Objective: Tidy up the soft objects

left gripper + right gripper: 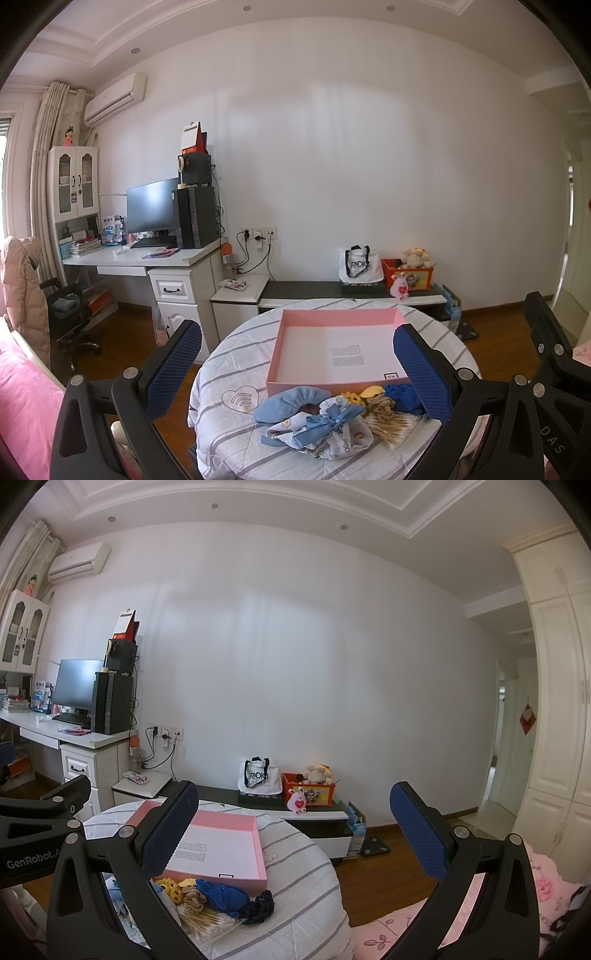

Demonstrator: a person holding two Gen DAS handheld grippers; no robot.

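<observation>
Both grippers fill the foreground, each held above the near edge of a round table with nothing between the blue pads. Seen from its own wrist camera, the left gripper (297, 363) has its jaws spread wide, framing the box and the pile of soft things. The right gripper (295, 834) is likewise spread wide and empty; its left finger overlaps the box in view, and its right finger hangs over the wood floor and a pink flowered bedspread (402, 930).

The table (229, 373) is covered with a white quilted cloth with grey stripes. On it lies a shallow pink box (338, 349), open, with a white printed sheet on its floor and nothing else inside.

The soft things lie in a heap on the cloth just in front of the box's near wall, none of them in it. Farthest left is a curved blue pillow (291, 402). Touching it is a white printed cloth pouch (332, 434) tied with a blue bow. Right of these are a blue scrunchie (221, 895), a dark navy scrunchie (260, 904), a beige scrunchie (194, 899) and a yellow crocheted piece (171, 886), all bunched together. Nearest the table's edge lies a clear bag of cotton swabs (210, 921), touching the beige scrunchie.
</observation>
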